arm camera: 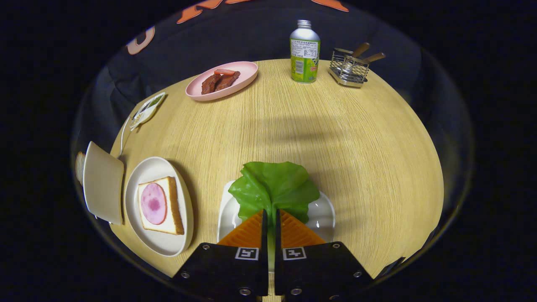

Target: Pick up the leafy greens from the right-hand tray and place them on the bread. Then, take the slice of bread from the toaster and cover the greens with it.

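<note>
My gripper (270,216) is shut on the stem of a green lettuce leaf (273,188), which fans out just ahead of the fingertips. The leaf hangs over a white tray (323,212) under the fingers. Left of the fingers lies a white round plate (144,176) with a slice of bread (170,207) topped by a pink round of ham (153,203). Further left stands a cream toaster (102,182) with a slice of bread (79,167) sticking out behind it.
At the far side of the wooden table (356,138) sit a pink plate (247,71) with brown meat strips (219,82), a green and silver can (305,52) and a wire holder with wooden-handled utensils (351,66). A small packet (147,110) lies near the left edge.
</note>
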The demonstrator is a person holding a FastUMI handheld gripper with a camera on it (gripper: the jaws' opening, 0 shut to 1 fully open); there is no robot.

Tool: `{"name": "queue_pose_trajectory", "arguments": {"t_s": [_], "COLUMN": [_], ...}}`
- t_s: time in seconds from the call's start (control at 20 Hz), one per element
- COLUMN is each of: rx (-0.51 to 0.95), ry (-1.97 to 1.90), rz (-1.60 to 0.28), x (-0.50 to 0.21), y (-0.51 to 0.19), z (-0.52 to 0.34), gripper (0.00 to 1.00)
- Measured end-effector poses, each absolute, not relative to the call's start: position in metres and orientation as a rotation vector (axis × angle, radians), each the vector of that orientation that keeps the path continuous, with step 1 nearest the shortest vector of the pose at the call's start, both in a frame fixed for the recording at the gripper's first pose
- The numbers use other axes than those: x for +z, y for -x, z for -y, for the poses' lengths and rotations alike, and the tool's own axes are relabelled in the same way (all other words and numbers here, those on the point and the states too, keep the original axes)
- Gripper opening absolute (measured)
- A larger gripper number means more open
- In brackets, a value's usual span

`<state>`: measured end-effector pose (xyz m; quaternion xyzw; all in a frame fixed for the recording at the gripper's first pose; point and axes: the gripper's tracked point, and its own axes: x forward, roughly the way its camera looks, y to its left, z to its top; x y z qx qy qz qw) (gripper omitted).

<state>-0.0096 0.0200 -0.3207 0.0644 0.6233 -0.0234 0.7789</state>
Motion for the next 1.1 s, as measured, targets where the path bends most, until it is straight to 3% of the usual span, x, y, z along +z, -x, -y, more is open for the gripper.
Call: {"name": "queue_pose_trajectory", "arguments": {"t_s": [0.7,1.1], "rx": [0.102,0.237], "ry": [-0.291,-0.365], "rz": [-1.178,-1.199], "x": [-0.261,-0.268], "y": [-0.021,-0.024], "z": [-0.079,-0.151], "gripper": [0.06,0.06]}}
